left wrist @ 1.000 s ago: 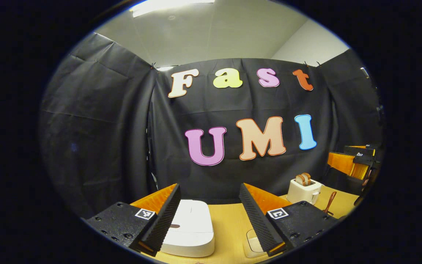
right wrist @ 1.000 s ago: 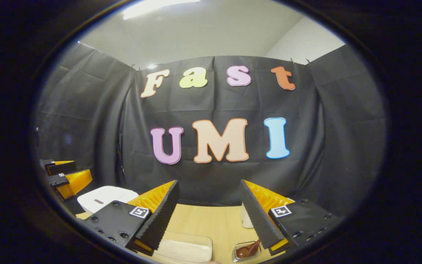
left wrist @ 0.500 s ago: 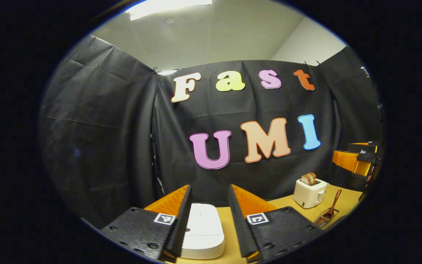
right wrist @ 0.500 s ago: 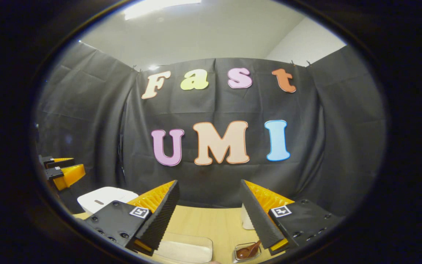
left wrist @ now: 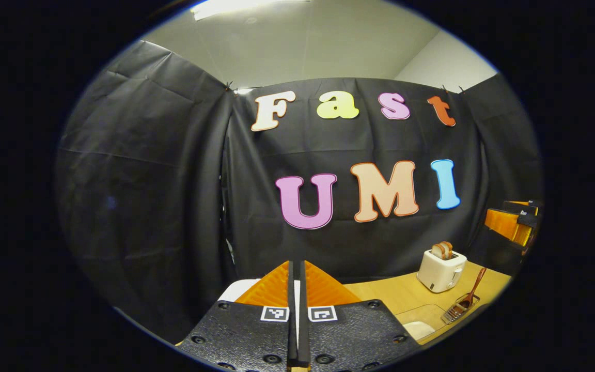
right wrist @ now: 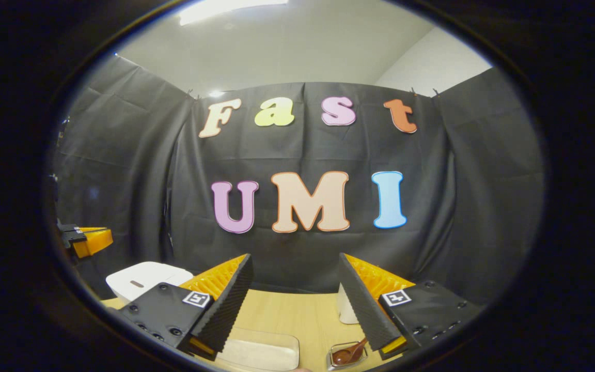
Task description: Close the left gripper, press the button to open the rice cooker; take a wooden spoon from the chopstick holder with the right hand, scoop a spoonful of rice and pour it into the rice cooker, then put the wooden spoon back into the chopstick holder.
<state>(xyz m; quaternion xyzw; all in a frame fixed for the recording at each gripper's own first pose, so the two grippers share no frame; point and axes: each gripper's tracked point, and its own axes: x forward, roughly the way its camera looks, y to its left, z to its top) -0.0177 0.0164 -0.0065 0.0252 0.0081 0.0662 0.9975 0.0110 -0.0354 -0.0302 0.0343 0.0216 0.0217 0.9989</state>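
In the left gripper view my left gripper [left wrist: 296,264] is shut, its fingers pressed together with nothing between them. The white rice cooker [left wrist: 229,292] lies just behind them, lid down and mostly hidden. In the right gripper view the rice cooker [right wrist: 141,279] sits at the left with the left gripper [right wrist: 90,241] hovering above it. My right gripper [right wrist: 294,257] is open and empty over the table. A wooden spoon [right wrist: 350,353] rests in the chopstick holder [right wrist: 337,361] below its right finger. From the left gripper view the spoon [left wrist: 472,292] leans out of the holder [left wrist: 453,311].
A clear tub of rice [right wrist: 261,352] sits at the front of the wooden table [right wrist: 297,315], between cooker and holder. A white toaster [left wrist: 441,268] with bread stands at the back right. The right gripper [left wrist: 510,225] hangs at the far right edge.
My left gripper's fingers have gone from wide apart to fully shut, and it has shifted so the cooker lies behind them. The right gripper has stayed open and nearly still.
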